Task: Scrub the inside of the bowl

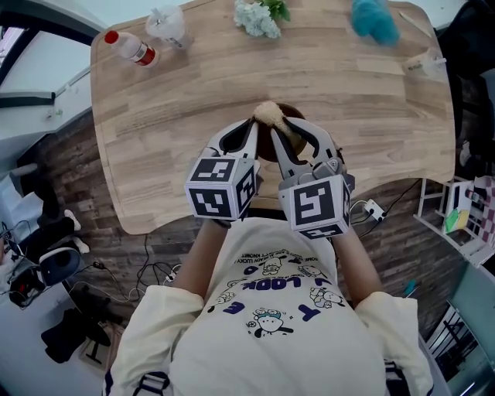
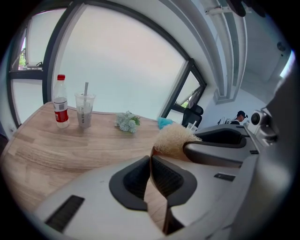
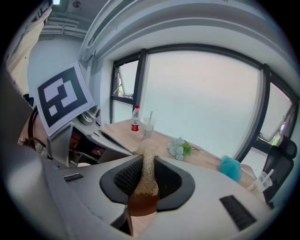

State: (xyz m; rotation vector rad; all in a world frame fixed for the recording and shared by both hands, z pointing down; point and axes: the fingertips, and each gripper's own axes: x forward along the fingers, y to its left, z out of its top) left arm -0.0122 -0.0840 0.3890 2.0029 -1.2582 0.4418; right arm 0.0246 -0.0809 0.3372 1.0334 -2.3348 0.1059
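Note:
A dark brown bowl sits at the near edge of the wooden table, mostly hidden under both grippers. My left gripper is shut on the bowl's thin rim, which runs as a brown wall between its pads. My right gripper is shut on a tan loofah scrubber, whose fibrous strip is pinched between the pads with the bowl's brown inside just below. The scrubber's fluffy head sticks up beside the right gripper's finger.
Along the far edge stand a red-capped bottle, a plastic cup with a straw, a bunch of pale flowers and a turquoise fluffy thing. Another cup sits at the right edge. Cables lie on the floor.

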